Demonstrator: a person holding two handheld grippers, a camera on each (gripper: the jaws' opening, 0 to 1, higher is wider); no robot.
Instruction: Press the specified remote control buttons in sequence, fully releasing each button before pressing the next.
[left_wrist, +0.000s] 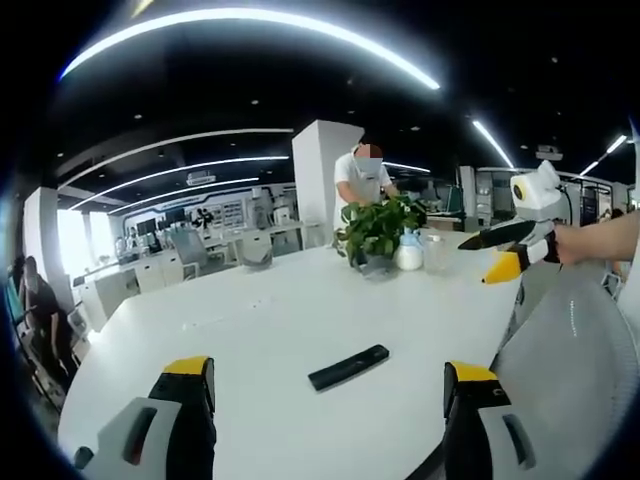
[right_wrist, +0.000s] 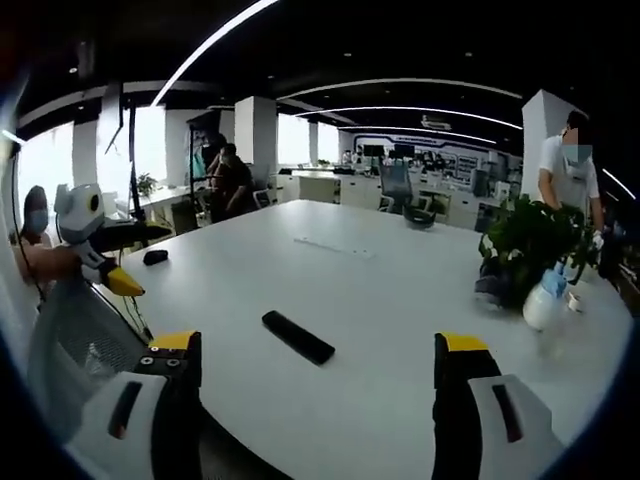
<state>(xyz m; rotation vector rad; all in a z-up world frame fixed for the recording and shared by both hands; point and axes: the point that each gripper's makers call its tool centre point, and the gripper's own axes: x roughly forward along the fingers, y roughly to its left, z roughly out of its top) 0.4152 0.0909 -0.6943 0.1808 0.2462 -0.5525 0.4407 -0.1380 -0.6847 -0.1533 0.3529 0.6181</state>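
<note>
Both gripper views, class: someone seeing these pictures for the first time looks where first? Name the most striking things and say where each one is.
First, the black remote control lying alone on the big white table, ahead of both open pairs of yellow-tipped jaws. Next, the leafy potted plant with a white spray bottle beside it at the far edge. A person in a white shirt stands behind the plant.

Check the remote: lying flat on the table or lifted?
Lying flat. The remote rests on the white table, apart from both open claws, left and right.
</note>
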